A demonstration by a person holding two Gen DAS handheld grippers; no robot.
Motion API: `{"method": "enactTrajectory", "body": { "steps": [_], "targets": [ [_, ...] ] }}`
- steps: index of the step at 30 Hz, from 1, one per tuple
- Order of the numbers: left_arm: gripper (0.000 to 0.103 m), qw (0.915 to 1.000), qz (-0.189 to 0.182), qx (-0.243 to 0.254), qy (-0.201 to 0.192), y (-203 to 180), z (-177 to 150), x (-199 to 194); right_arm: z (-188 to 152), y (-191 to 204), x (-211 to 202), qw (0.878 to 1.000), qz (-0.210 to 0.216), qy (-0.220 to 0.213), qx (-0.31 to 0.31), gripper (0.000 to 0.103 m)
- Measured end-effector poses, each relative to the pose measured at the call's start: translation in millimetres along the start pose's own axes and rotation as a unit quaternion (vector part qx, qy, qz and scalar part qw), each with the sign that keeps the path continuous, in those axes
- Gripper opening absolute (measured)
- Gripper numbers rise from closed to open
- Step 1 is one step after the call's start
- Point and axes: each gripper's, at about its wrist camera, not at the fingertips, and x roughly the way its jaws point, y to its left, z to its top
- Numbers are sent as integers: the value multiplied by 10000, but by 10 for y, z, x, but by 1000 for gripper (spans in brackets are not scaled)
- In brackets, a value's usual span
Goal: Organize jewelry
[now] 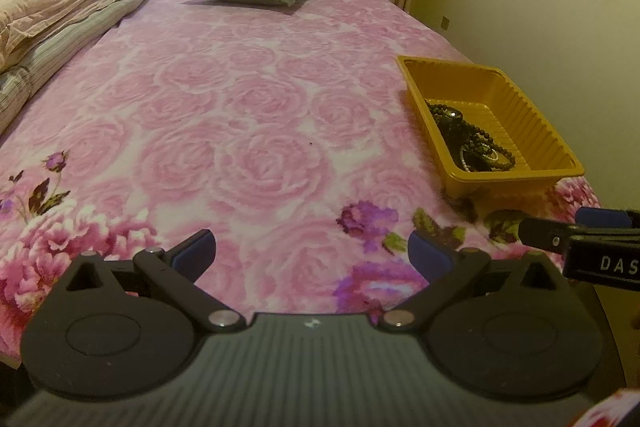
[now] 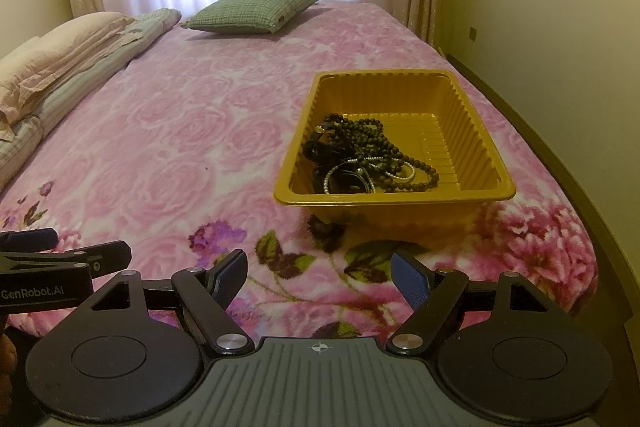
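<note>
The right gripper (image 2: 318, 281) hangs over the near edge of the pink rose-print bedspread (image 2: 180, 131), its blue-padded jaws spread wide with nothing between them. Just beyond it, slightly to its right, sits the yellow plastic tray (image 2: 472, 131), and the jewelry (image 2: 360, 155) lies heaped in the tray's near left part: dark bead strands tangled with a white pearl string. The left gripper (image 1: 312, 255) is likewise wide apart and empty; from it the tray lies ahead and well to the right. A green checked pillow (image 2: 256, 9) rests far behind the tray.
</note>
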Motion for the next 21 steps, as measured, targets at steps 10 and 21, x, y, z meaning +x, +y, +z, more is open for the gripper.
{"method": "enactTrajectory", "body": {
  "steps": [10, 21],
  "targets": [
    [102, 10000, 15, -45, 27, 7, -8, 6, -4, -3, 5, 10000, -7, 1, 4, 79],
    [102, 10000, 1, -64, 47, 8, -5, 0, -6, -5, 8, 10000, -4, 1, 6, 79]
  ]
}}
